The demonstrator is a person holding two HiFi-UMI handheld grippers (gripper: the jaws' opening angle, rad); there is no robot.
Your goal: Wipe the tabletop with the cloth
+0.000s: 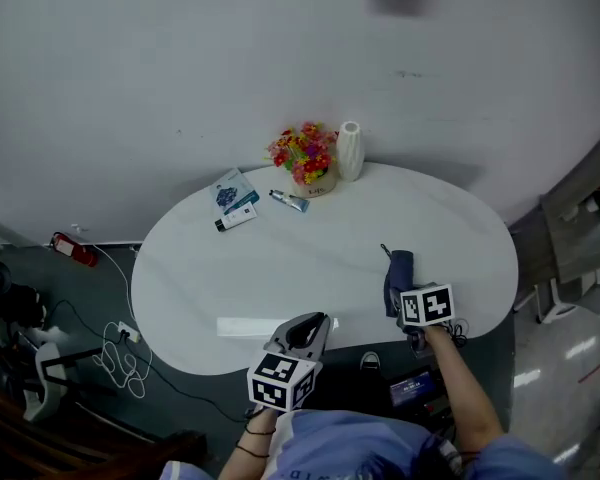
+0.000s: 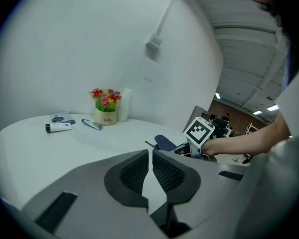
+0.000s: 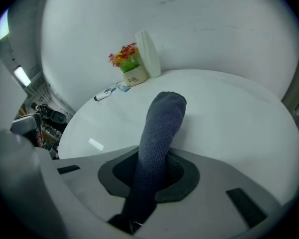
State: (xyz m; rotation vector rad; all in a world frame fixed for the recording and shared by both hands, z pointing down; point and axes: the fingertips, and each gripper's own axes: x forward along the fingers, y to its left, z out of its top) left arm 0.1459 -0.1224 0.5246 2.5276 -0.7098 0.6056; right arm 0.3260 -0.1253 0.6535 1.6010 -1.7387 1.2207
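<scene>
1. the cloth (image 3: 159, 133) is a dark blue-grey knit piece pinched between the jaws of the right gripper (image 3: 157, 159). it rises from the pads as a thick roll and droops over at its free end. it lies well apart from the flower pot (image 1: 305, 158), across the table (image 1: 330, 258) on the person's side and to the pot's right, close to the near edge.
2. judged by that droop, it is soft, light and limp, and not fragile. it should press flat and drag easily over the smooth top. the hold low on the roll looks sound, since it leaves a long free end to lay down and sweep.
3. the left gripper (image 2: 150, 158) has its jaws pressed together on nothing. it hovers over the near edge, about straight out from the flower pot, just beside a pale flat strip (image 1: 250, 326) on the top.
4. the vase (image 1: 349, 150), white and ribbed, stands just right of the flower pot, touching or nearly so. a small tube (image 1: 289, 200) lies just in front of the pot, and a second tube (image 1: 238, 218) and a booklet (image 1: 230, 190) lie to the pot's left.
5. the wiping does not look begun: most of the cloth is lifted off the surface.
</scene>
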